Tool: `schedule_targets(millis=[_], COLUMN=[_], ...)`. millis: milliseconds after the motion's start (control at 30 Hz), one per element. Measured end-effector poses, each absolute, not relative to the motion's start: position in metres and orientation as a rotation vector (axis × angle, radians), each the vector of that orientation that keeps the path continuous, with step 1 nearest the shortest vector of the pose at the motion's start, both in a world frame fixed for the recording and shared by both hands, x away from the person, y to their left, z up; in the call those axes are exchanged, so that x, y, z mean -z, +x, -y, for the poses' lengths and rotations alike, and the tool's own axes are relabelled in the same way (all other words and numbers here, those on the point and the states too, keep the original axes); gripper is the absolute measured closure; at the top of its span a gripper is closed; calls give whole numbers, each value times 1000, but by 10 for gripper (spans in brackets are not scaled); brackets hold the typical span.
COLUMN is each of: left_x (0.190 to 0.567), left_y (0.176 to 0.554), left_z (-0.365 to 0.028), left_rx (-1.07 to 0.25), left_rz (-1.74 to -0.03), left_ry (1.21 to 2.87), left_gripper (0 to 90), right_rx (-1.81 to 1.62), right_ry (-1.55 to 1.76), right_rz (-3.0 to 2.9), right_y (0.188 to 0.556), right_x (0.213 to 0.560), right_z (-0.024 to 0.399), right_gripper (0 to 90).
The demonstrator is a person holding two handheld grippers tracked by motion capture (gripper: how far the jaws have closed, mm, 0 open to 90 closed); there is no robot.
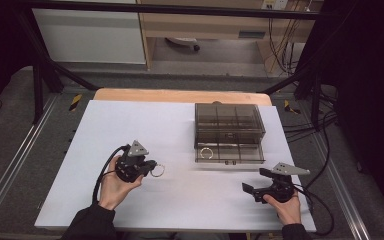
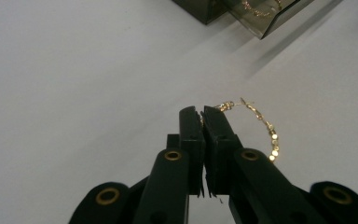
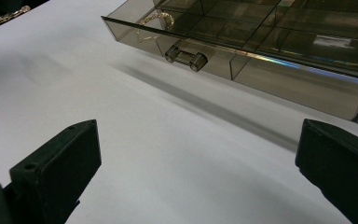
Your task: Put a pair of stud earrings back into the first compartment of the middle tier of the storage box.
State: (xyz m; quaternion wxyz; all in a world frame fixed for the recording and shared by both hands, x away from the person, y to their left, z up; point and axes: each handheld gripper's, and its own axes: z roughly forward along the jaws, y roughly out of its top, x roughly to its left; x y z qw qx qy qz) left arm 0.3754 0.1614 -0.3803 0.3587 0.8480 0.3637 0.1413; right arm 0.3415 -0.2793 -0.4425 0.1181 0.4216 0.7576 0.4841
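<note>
In the left gripper view, part of the gold hoop earring (image 2: 265,128) disappears between and behind the closed left tongs (image 2: 203,112), and the smoky drawer (image 2: 265,14) is cut off by the top edge. In the right gripper view, the right tongs (image 3: 198,154) run out at the bottom corners, and a gold piece (image 3: 10,15) at the upper left is too cropped to identify.

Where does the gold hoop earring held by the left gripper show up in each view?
High view: gold hoop earring at lower left of centre, hanging from the left gripper above the white sheet.
Left gripper view: centre right, the hoop curving out to the right of the shut jaws.
Right gripper view: a gold glint at the top left corner, probably the earring; too small to be sure.
Shared landmark: the smoky clear organiser's open drawer.
</note>
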Motion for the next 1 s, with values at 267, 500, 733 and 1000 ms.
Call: schedule_targets(millis=[267, 500, 733, 1000], left_x=[373, 370, 366, 364], left_y=[384, 389, 395, 402], left_z=[-144, -126, -111, -96], left_rx=[-351, -339, -339, -340], left_rz=[-919, -895, -876, -865], left_ry=[2174, 2174, 2178, 2178], left_gripper=[864, 864, 864, 864], right_rx=[-1415, -1412, -1413, -1413], right_ry=[1234, 1232, 1232, 1232], right_rz=[-2216, -2217, -2218, -2217], right_y=[341, 341, 341, 341], right_x=[442, 443, 442, 442], right_z=[279, 279, 279, 279], right_gripper=[6, 6, 6, 6])
